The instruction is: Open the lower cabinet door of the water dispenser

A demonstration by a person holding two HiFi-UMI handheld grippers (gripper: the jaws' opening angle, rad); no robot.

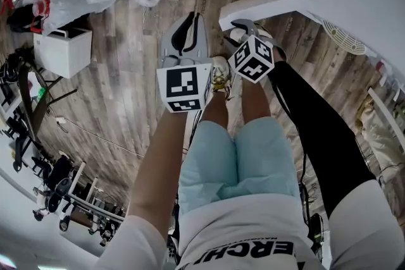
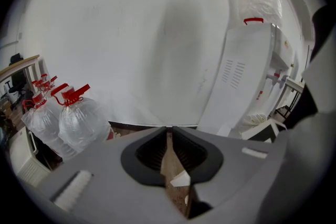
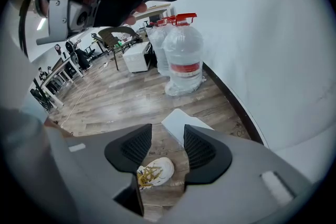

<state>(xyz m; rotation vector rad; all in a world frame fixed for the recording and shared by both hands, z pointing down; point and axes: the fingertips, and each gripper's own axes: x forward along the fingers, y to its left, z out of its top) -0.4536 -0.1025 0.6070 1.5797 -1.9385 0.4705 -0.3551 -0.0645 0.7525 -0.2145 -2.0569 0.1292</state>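
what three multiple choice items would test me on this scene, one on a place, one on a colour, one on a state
1. Where do the water bottles stand in the right gripper view?
A. on the wooden floor by the white wall
B. on a desk
C. inside a cabinet

2. What colour are their caps?
A. blue
B. red
C. green

3. How do the jaws of the right gripper stand?
A. shut on a handle
B. apart, gripping nothing
C. shut on a bottle

Answers:
1 A, they rest on the boards beside the wall.
2 B, the caps are red.
3 B, the gap between the jaws shows only a shoe on the floor beyond.
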